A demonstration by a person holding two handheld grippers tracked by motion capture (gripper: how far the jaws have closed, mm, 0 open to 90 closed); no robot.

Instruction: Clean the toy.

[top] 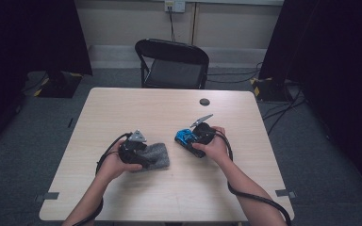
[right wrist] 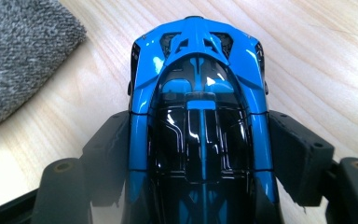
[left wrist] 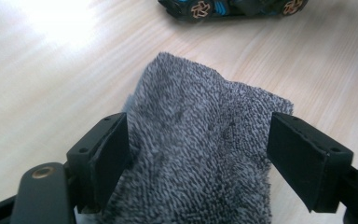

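Blue and black, one toy sports car [right wrist: 198, 116] sits clamped between the jaws of the right tool [right wrist: 198, 154], which press on its two flanks, on the counter [top: 169, 106] right of centre. Just to its left lies one grey terry cloth [left wrist: 200, 140], folded, with the left tool [left wrist: 198, 154] straddling it: the jaws stand wide, one against the cloth's edge, the other just beside it. The step looks like taking up the cloth to wipe the car. To do it well, close squarely on the raised fold so all layers are caught, and keep the car level and firmly pinched. Beyond: one small dark disc [top: 204, 101] on the far counter, one black folding chair [top: 172, 63].
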